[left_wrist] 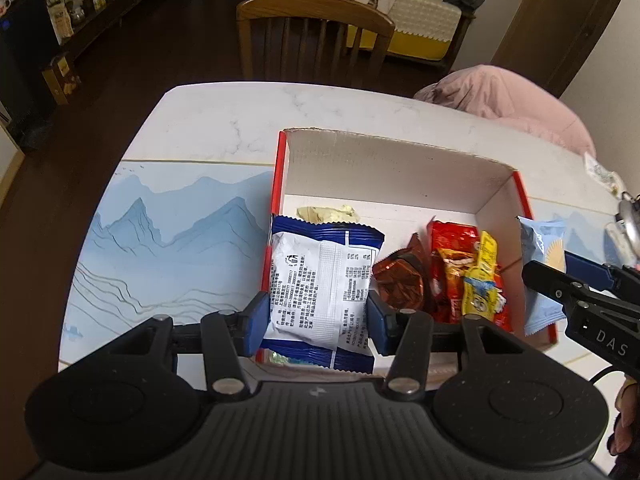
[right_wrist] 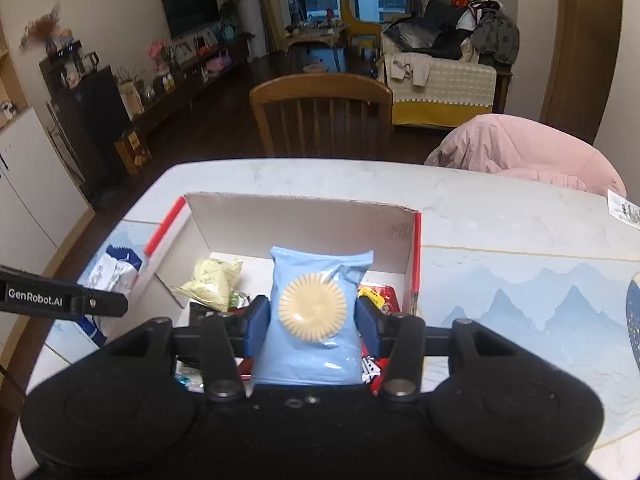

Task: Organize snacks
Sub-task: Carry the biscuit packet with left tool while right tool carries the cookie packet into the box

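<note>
My left gripper [left_wrist: 316, 316] is shut on a blue-and-white snack packet [left_wrist: 320, 284], held over the near left corner of the red-edged cardboard box [left_wrist: 384, 160]. My right gripper [right_wrist: 312, 326] is shut on a light blue packet with a cream sun-shaped biscuit print [right_wrist: 314, 316], held above the box's [right_wrist: 304, 216] near right part. In the box lie a pale green packet [left_wrist: 326, 214], a brown foil snack [left_wrist: 398, 282], red packets [left_wrist: 452, 264] and a yellow one [left_wrist: 482, 280]. The right gripper [left_wrist: 568, 280] with its blue packet [left_wrist: 540, 248] shows at the left wrist view's right edge.
The box stands on a white marble table [left_wrist: 240, 120] with a blue mountain-print mat [left_wrist: 160, 240]. A wooden chair [left_wrist: 312, 32] stands at the far edge and a pink padded jacket [left_wrist: 512, 100] rests at the far right. A dark blue plate [right_wrist: 632, 320] sits at the right.
</note>
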